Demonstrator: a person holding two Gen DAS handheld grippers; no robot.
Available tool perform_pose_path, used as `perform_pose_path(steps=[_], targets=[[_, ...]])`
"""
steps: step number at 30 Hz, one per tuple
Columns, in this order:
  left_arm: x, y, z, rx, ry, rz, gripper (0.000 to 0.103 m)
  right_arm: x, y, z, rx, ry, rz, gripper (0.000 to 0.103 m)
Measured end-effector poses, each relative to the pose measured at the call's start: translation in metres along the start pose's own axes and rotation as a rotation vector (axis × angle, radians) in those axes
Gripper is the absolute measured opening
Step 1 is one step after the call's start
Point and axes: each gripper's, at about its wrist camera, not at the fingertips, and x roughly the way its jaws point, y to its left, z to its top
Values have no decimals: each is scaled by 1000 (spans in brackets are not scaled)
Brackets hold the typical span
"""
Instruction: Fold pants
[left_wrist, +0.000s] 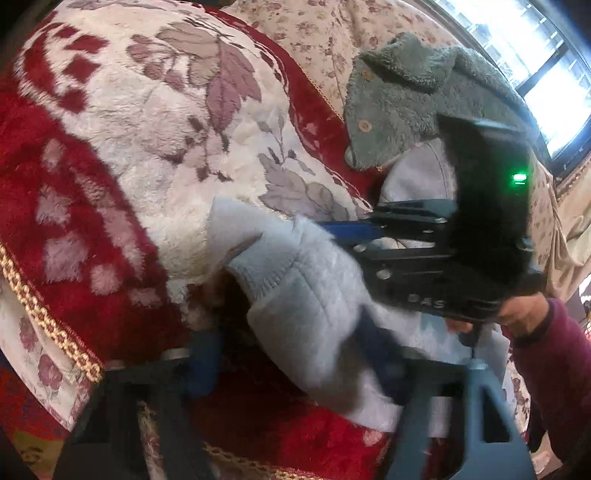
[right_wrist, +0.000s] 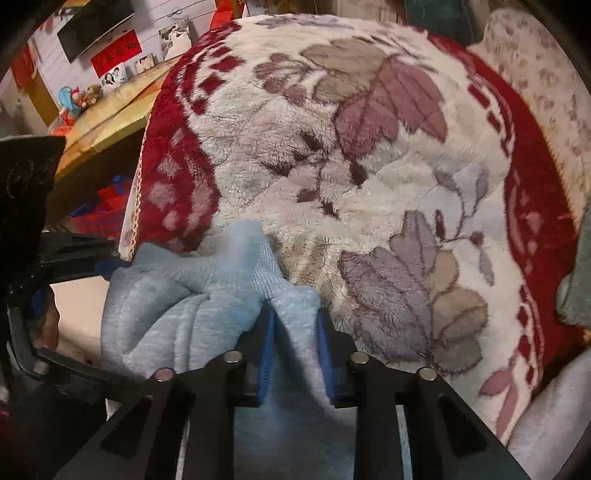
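Observation:
Light blue fleece pants (left_wrist: 306, 288) lie bunched on a red and cream floral blanket (left_wrist: 147, 147). My left gripper (left_wrist: 291, 354) is open wide, its blue-padded fingers on either side of the bunched cloth. My right gripper shows in the left wrist view (left_wrist: 354, 230), shut on a fold of the pants. In the right wrist view the right gripper (right_wrist: 297, 332) pinches a ridge of the pants (right_wrist: 207, 291) between its blue pads (right_wrist: 266, 354). The left gripper's black body shows at that view's left edge (right_wrist: 29, 229).
A grey-green fleece jacket with buttons (left_wrist: 413, 99) lies on the floral sofa back behind the blanket, over a pale grey garment (left_wrist: 417, 177). A window (left_wrist: 535, 66) is at the upper right. A wooden table with toys (right_wrist: 99, 114) stands beyond the blanket's left edge.

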Motion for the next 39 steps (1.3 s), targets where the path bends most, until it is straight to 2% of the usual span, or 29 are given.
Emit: perform_pose_path(steps=[1,4,6,7,8,9,12,14,17,20,24,26,27,28,29,30,31,32,34,36,39], targets=[[-2,-5,1,23,-9,-2,33,-7,2,0,-6,-23,-20,14],[-24,-33,7,164,-123,31,22,-49,-8,2,45,-172,-90,12],[-37,-51,5,255,-217,122,22,-69,-8,1,72,-259,-145,12],[-38,-57,4,281,-237,176,25,-75,-6,2,87,-299,-182,12],[-33,-58,2,280,-237,241,32,-79,-9,2,116,-335,-203,12],[-25,-54,1,267,-215,278,34,-75,-13,4,153,-342,-184,12],[5,-27,-5,176,-107,327,40,-23,-11,7,191,-214,-191,16],[10,-5,-8,105,-73,316,63,-1,-16,1,225,-127,-164,16],[-8,7,-8,59,-107,264,76,-24,-18,-7,284,-183,-131,17],[-26,0,-7,59,-159,265,78,-55,-15,-24,351,-204,-183,20],[-30,-18,-3,96,-216,214,82,-60,-10,-55,435,-189,-192,24],[-15,-24,1,121,-170,224,85,-43,-13,-73,513,-129,-172,25],[1,-24,1,136,-110,240,85,-31,-15,-81,549,-113,-147,26],[17,-20,0,133,-42,268,85,-33,-13,-85,550,-179,-162,26],[31,-17,-1,124,11,294,85,-36,-11,-86,547,-196,-167,27],[37,-17,-3,126,26,309,85,-43,-11,-86,559,-172,-158,27],[33,-20,-3,144,-2,317,85,-51,-11,-88,579,-176,-144,27],[30,-26,-2,162,-9,317,85,-68,-9,-96,612,-214,-112,27],[20,-34,4,168,-34,298,85,-97,-5,-119,648,-274,-96,36],[11,-47,9,173,-58,275,85,-127,-1,-153,678,-321,-129,73],[8,-77,16,218,-65,227,86,-169,-5,-206,735,-340,-198,76]])
